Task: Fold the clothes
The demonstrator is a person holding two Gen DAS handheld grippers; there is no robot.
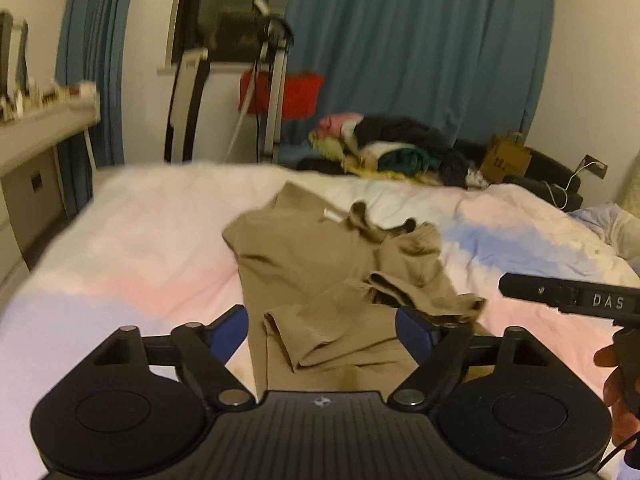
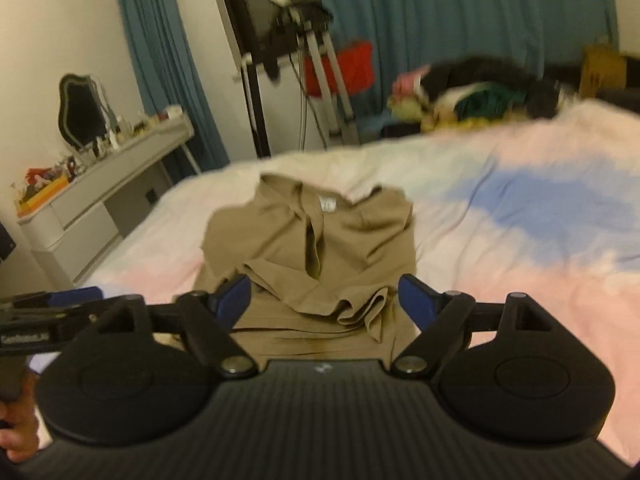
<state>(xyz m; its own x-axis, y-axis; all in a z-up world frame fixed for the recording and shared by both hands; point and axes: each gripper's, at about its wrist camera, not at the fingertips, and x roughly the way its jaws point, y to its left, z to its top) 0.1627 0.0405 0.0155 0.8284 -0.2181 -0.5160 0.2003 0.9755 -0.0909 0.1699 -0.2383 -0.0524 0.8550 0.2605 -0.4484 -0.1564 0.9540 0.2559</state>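
A tan shirt (image 1: 312,276) lies on the bed, sleeves folded in over the body, collar and white label at the far end. It also shows in the right wrist view (image 2: 308,252). My left gripper (image 1: 322,330) is open and empty, above the shirt's near part. My right gripper (image 2: 324,300) is open and empty, above the shirt's near hem. The right gripper's body (image 1: 568,298) shows at the right edge of the left wrist view. The left gripper (image 2: 60,304) shows at the left edge of the right wrist view.
The bed cover (image 1: 132,256) is pink, white and blue. A pile of mixed clothes (image 1: 400,152) lies at the far side. A white dresser (image 2: 100,184) with a mirror and small items stands left. Teal curtains (image 1: 420,40) and a red bag (image 1: 296,92) stand behind.
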